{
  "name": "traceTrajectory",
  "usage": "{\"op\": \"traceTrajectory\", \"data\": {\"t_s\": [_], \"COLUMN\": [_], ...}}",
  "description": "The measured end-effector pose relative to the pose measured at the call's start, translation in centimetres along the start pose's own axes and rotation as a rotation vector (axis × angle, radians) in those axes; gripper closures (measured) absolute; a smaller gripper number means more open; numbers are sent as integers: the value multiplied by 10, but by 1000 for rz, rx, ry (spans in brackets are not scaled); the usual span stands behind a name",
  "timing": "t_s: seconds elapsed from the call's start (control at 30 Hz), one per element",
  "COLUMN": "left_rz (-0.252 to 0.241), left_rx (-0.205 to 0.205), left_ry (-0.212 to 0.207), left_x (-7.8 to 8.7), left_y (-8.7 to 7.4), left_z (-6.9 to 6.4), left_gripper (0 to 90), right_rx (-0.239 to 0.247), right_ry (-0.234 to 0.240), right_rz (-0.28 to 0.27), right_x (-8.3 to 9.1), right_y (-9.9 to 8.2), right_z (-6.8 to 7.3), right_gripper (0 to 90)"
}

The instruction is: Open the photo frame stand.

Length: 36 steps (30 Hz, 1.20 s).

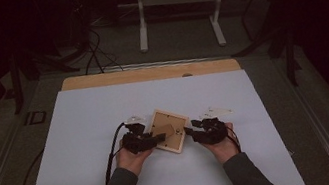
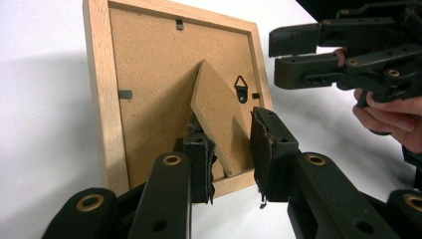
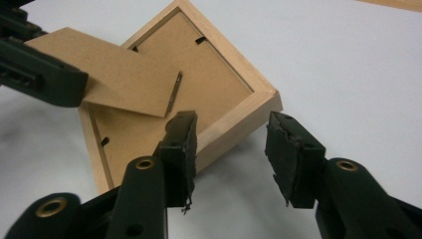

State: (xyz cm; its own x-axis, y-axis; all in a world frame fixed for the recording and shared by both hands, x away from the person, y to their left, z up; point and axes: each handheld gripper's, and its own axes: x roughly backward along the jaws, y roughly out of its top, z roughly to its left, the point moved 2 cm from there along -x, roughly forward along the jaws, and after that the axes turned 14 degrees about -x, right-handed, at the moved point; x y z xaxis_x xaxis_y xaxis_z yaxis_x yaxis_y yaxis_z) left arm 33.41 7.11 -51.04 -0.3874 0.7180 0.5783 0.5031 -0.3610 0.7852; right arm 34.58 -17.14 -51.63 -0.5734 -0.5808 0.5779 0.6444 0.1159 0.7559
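Here, one wooden picture frame (image 1: 171,130) lies face down on the white worktop (image 1: 83,136), between the two grippers. Its single easel stand (image 2: 216,112) is swung up off the backing board, and the left gripper (image 2: 230,149) has its jaws on either side of that flap; whether the pads actually press it I cannot tell. The right gripper (image 3: 230,149) hovers with jaws spread at the frame's near corner, touching nothing. The likely risk: the thin flap could tear at its hinge if pulled too far, and the unclamped frame could skid. One hanging hook (image 2: 241,89) shows.
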Motion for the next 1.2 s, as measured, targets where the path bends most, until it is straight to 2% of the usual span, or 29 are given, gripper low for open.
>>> {"op": "traceTrajectory", "data": {"t_s": [0.33,0.73,1.2], "left_rz": [-13,-42,-84], "left_rx": [-46,-131,-217], "left_ry": [4,25,46], "left_x": [2,5,8], "left_y": [-3,-7,-17], "left_z": [-4,-11,-19], "left_gripper": [716,716,714], "right_rx": [-14,-46,-68], "right_ry": [17,41,101], "right_rz": [16,27,53], "right_x": [-6,-8,-10], "right_y": [7,15,18], "right_z": [1,-3,-3], "right_gripper": [434,411,425]}}
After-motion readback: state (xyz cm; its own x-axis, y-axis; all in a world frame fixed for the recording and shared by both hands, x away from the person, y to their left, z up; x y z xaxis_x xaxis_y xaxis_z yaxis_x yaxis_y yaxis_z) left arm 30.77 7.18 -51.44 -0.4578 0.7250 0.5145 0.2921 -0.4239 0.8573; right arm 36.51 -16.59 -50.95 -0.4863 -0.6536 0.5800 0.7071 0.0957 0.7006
